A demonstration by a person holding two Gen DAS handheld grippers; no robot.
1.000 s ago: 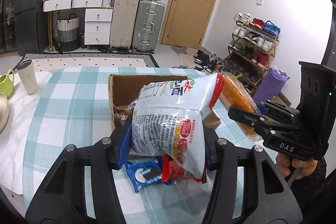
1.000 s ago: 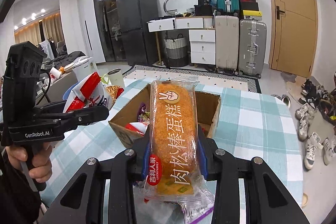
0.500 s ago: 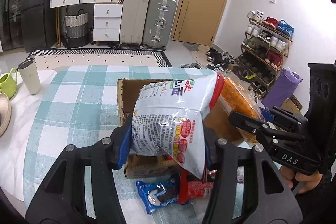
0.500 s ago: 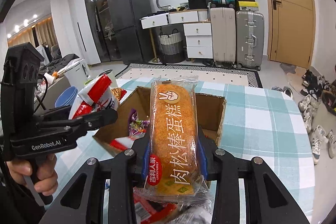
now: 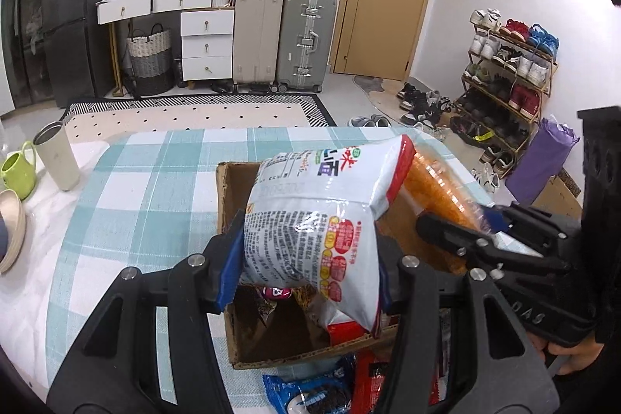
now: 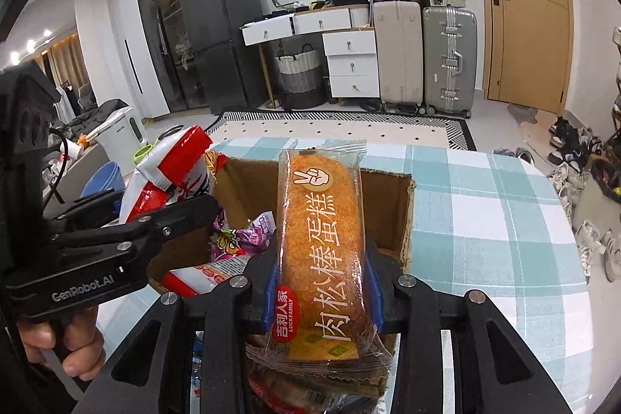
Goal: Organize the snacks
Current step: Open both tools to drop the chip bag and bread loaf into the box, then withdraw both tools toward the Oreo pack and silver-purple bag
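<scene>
My left gripper (image 5: pixel 308 264) is shut on a white and red snack bag (image 5: pixel 322 216), which hangs over the open cardboard box (image 5: pixel 271 361). My right gripper (image 6: pixel 318 286) is shut on a long orange cake bar in a clear wrapper (image 6: pixel 320 243), also above the box (image 6: pixel 388 189). Each gripper shows in the other's view: the right one (image 5: pixel 485 243) to the right of the bag, the left one (image 6: pixel 116 239) at the left with the bag (image 6: pixel 167 177). Purple and red packets (image 6: pixel 236 239) lie inside the box.
A blue cookie pack (image 5: pixel 310 394) and a red packet (image 5: pixel 368 375) lie on the checked tablecloth (image 5: pixel 147 189) in front of the box. A beige tumbler (image 5: pixel 56 158), a green mug (image 5: pixel 17 171) and a bowl (image 5: pixel 11 235) stand at the table's left.
Both grippers have moved forward and down with their snacks, from short of the box to over its opening. The loose packs in front of the box have slid toward the bottom edge.
</scene>
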